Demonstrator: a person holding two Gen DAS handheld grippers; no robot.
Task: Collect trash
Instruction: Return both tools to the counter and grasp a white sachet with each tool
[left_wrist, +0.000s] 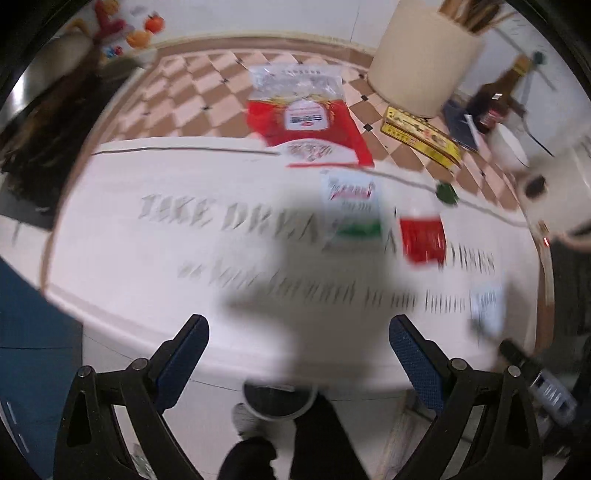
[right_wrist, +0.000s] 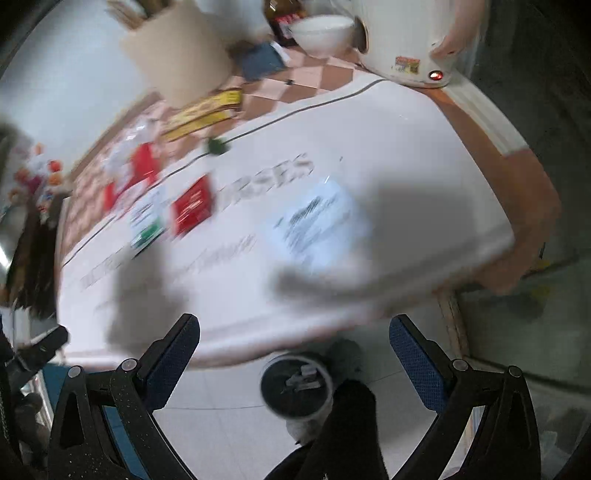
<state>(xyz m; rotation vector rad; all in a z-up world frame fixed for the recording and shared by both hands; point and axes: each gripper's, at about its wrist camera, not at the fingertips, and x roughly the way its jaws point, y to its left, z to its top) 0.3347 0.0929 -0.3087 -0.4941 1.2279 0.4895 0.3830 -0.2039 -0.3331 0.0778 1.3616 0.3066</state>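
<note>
Both views are motion-blurred. On the white lettered mat lie a white-and-green sachet, a red packet, a green bottle cap and a pale blue-white wrapper. The same sachet, red packet, cap and wrapper show in the right wrist view. A round bin stands on the floor below the table edge; it also shows in the left wrist view. My left gripper is open and empty above the table's near edge. My right gripper is open and empty above the bin.
A large red-and-clear bag, a yellow box, a cream cylinder holding sticks, a dark bottle, a white bowl and a white cooker stand at the back. The table's orange edge is at right.
</note>
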